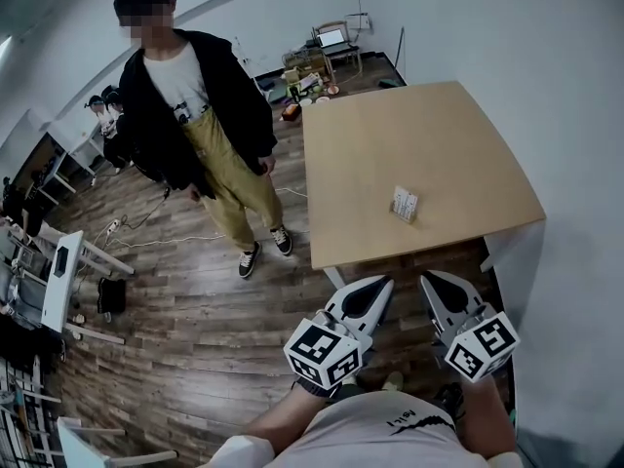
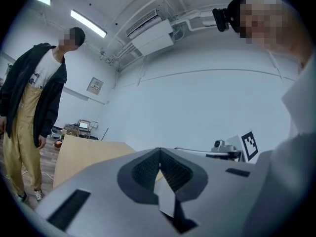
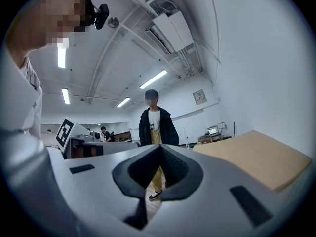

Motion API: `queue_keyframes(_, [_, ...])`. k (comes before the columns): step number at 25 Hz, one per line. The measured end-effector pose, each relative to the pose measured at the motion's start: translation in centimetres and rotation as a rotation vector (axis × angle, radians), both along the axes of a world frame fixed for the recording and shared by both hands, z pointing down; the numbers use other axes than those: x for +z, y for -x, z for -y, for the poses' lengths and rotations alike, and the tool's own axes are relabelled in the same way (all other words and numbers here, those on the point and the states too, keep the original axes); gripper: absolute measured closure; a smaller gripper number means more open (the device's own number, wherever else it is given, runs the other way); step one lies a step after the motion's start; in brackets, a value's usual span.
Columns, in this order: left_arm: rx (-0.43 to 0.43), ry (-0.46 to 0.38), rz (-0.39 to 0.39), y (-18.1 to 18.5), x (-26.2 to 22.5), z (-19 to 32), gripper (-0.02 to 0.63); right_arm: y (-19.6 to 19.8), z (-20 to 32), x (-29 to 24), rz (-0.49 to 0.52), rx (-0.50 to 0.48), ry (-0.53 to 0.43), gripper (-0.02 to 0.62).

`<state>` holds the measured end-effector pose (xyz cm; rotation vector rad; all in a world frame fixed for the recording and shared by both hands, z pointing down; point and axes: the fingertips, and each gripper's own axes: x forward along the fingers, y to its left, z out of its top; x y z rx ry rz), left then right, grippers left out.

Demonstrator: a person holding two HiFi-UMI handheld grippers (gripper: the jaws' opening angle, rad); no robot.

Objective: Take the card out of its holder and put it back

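Note:
A small clear card holder (image 1: 404,204) with a white card in it stands on the light wooden table (image 1: 390,144), near the table's front edge. Both grippers hang close to my body, below and short of that edge. The left gripper (image 1: 378,286) is shut with nothing in it, its tips meeting in the left gripper view (image 2: 159,150). The right gripper (image 1: 430,281) is likewise shut and empty, its tips together in the right gripper view (image 3: 160,147). The gripper views show only the table top (image 2: 84,154) (image 3: 256,154), not the holder.
A person in a black jacket and mustard overalls (image 1: 200,125) stands on the wooden floor left of the table. Cables lie on the floor (image 1: 146,232). A white wall (image 1: 575,115) runs along the table's right. A cluttered desk with a laptop (image 1: 331,39) stands at the back.

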<state>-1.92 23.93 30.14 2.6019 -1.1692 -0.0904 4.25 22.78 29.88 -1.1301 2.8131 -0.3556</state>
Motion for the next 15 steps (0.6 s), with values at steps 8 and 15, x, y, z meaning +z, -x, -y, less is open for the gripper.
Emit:
queue_keyframes(8, [-0.008, 0.018, 0.007, -1.2, 1.1, 0.5, 0.594, -2.0, 0.6, 1.5, 0.010, 0.006, 0.025, 0.581])
queue_keyframes(15, [0.029, 0.024, 0.002, -1.6, 3.0, 3.1, 0.594, -2.7, 2.9, 3.9, 0.008, 0.049, 0.053, 0.581])
